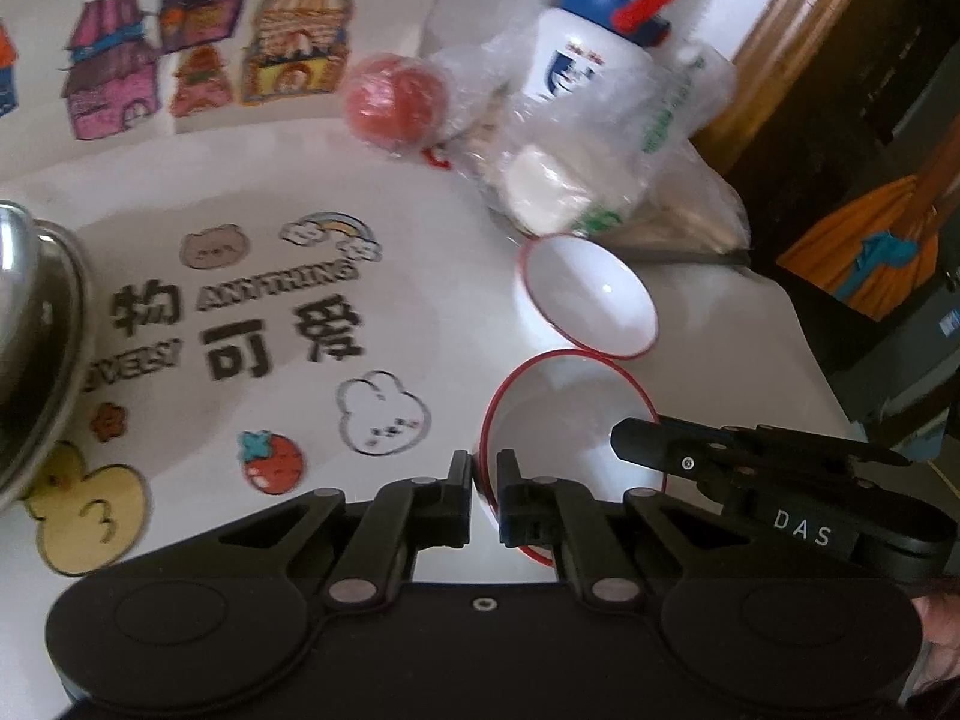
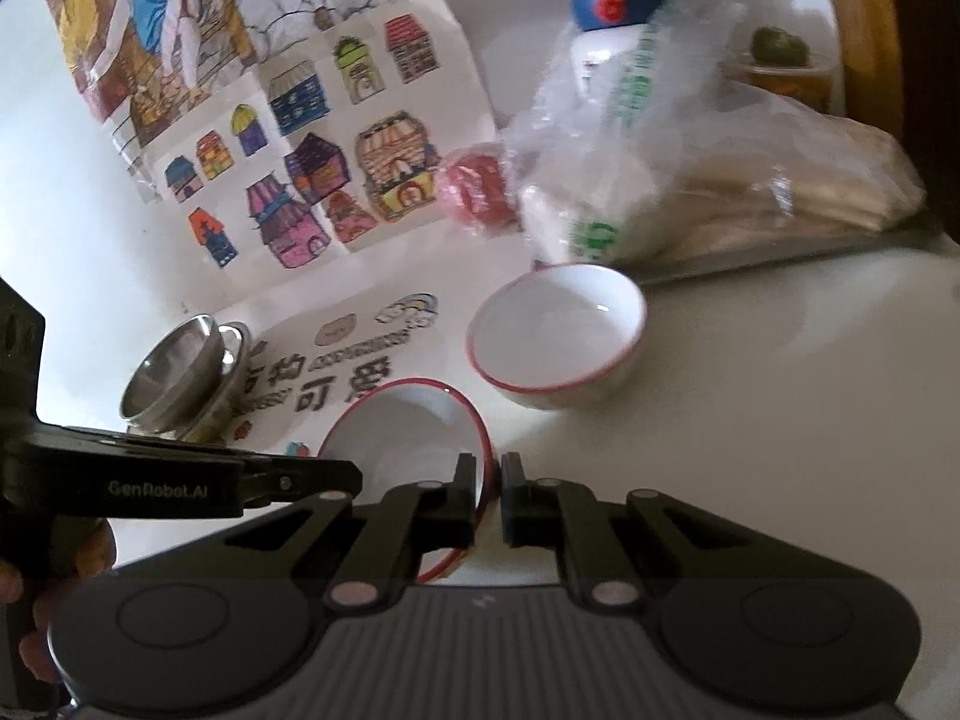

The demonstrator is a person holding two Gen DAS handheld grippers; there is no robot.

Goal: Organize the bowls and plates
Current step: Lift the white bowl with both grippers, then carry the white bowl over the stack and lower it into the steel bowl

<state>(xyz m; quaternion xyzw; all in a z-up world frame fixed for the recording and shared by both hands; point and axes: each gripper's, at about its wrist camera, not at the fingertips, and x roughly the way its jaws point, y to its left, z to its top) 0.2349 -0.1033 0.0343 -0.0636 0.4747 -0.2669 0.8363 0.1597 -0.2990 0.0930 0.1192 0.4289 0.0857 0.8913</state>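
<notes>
My left tongs [image 1: 485, 480] pinch the left rim of the near red-rimmed bowl [image 1: 564, 414], and my right tongs [image 2: 489, 483] pinch its right rim. A 2nd red-rimmed bowl [image 2: 558, 330] sits just beyond it on the white table [image 2: 750, 420].

Both grippers are matte black with silver pivot pins; the left gripper [image 1: 485, 492] carries "GenRobot.AI" lettering, the right gripper [image 2: 489, 495] "DAS".

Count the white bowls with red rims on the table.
2. The near bowl is clamped at its rim between both grippers; the far bowl stands beyond it, by the plastic bags. None seems hidden.
</notes>
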